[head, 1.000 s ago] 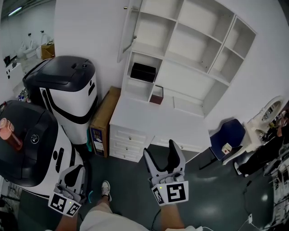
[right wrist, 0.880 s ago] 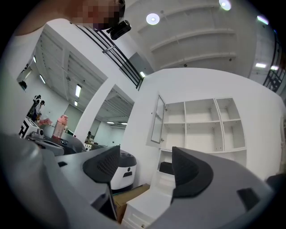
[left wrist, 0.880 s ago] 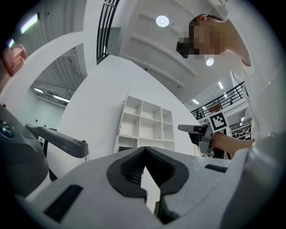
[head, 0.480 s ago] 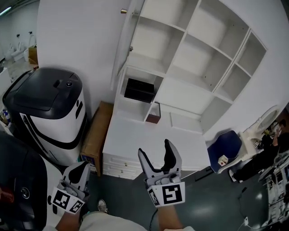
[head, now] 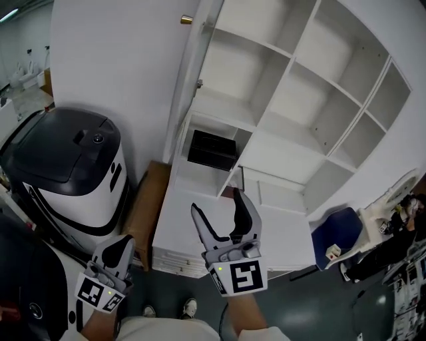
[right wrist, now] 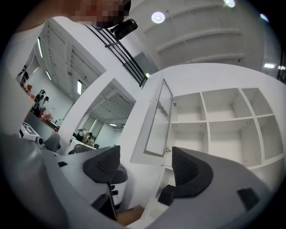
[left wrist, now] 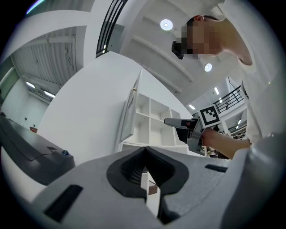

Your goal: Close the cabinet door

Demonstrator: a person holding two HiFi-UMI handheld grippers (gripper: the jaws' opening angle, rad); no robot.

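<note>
The white cabinet door (head: 191,80) stands swung open at the left edge of the white shelf unit (head: 293,100), a brass knob (head: 186,20) near its top. In the right gripper view the door (right wrist: 157,118) shows a ribbed glass pane and hangs ahead, above the jaws. My right gripper (head: 217,204) is open and empty, held over the desk, below the door and apart from it. My left gripper (head: 118,248) is low at the left, shut on nothing; its jaws meet in the left gripper view (left wrist: 144,152), with the door (left wrist: 131,112) far ahead.
A black-and-white machine (head: 76,160) stands left of the cabinet, with a brown cardboard box (head: 142,200) between it and the white desk with drawers (head: 183,220). A black box (head: 212,150) sits in the lowest left shelf. A blue chair (head: 335,233) is at the right.
The view has come closer to the cabinet and tilted up. My right gripper has risen and shifted left toward the open door, still open. The left gripper stays low and shut.
</note>
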